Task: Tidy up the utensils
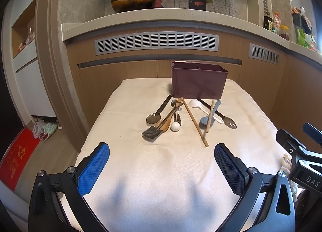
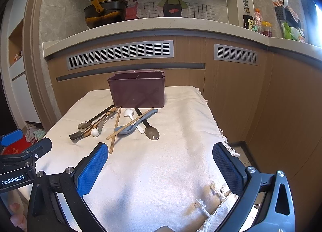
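Cream cloth covers the table; utensils lie tangled just before the brown box. Left gripper and right gripper hover spread, empty. Lifting one crossed chopstick would probably drag its neighbours.

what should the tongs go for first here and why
Probably ease the right tongs, open and empty, forward to the long wooden chopstick. Its near end lies closest, free of the pile, while the brown caddy behind stands apparently empty. The left tongs are also open and empty.
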